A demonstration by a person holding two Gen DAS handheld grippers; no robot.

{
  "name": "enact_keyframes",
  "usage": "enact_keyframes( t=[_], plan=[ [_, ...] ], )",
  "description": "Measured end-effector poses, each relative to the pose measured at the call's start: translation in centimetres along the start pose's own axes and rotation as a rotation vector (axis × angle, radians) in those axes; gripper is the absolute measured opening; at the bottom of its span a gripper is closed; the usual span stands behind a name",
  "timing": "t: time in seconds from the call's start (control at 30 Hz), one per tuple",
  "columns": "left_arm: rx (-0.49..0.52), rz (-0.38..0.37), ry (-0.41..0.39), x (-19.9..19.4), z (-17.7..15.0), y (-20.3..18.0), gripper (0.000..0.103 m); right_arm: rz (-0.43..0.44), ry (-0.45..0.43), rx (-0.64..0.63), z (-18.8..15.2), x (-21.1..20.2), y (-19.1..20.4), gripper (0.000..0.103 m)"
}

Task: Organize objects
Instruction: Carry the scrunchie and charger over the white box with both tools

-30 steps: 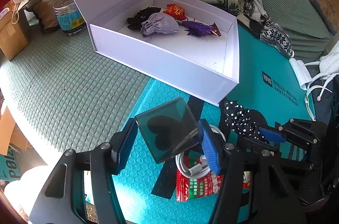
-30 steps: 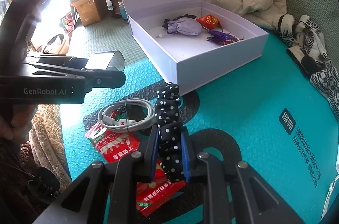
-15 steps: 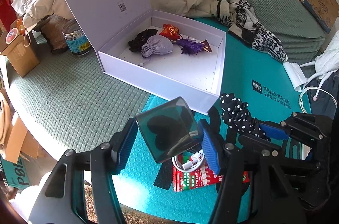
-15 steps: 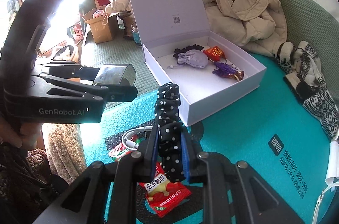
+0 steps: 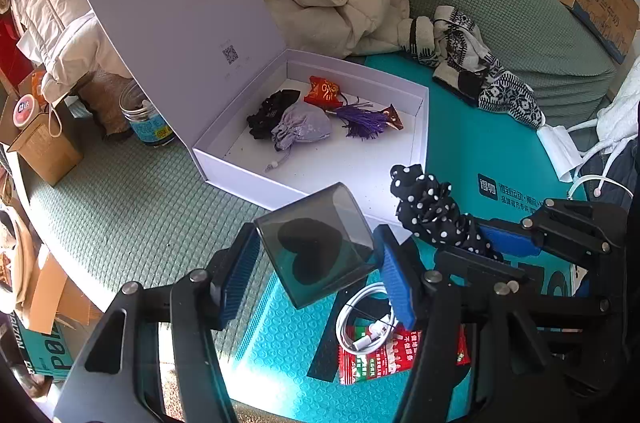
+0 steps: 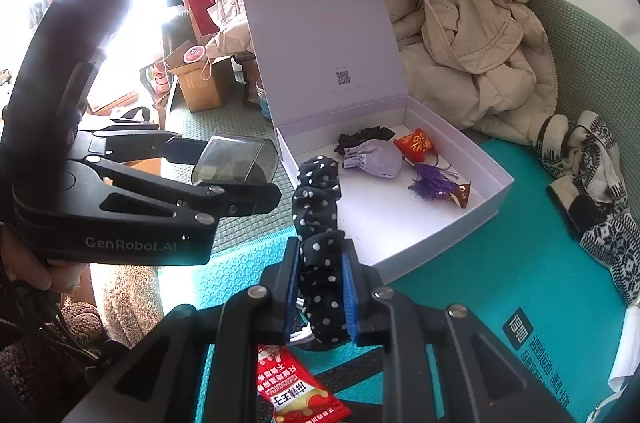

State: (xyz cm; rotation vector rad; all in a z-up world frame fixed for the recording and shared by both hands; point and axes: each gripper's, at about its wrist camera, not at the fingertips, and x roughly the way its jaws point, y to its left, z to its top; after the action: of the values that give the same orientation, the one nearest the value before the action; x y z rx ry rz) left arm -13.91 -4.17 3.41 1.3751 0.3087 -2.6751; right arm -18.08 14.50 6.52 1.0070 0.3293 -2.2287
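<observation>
Tongs (image 5: 316, 263) grip smoky case (image 5: 320, 251); others (image 6: 320, 299) pinch scrunchie (image 6: 320, 223)

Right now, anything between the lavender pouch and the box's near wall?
No. In both wrist views, bare white floor runs from the lavender pouch to the box near wall; only its drawstring bead trails there.

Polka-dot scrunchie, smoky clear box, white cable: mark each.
polka-dot scrunchie (image 6: 318, 199), right wrist view, free loop above the pads.
smoky clear box (image 5: 320, 247), left wrist view, heart-marked top face.
white cable (image 5: 362, 323), left wrist view, coil on the red packet.
</observation>
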Motion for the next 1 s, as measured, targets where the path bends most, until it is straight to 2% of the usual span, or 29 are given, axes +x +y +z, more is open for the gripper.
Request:
enact_keyframes(
  t=[0.67,1.0],
  plan=[
    [0.034,0.001,0.0,4.5,7.1,0.0,0.057,-0.045,-0.03,-0.029,5.1,2.5,-4.8,0.018],
    [0.06,0.058,0.001,6.9,10.6,-0.5,0.057,-0.038,-0.043,-0.058,8.0,3.5,-6.7,0.018]
  ],
)
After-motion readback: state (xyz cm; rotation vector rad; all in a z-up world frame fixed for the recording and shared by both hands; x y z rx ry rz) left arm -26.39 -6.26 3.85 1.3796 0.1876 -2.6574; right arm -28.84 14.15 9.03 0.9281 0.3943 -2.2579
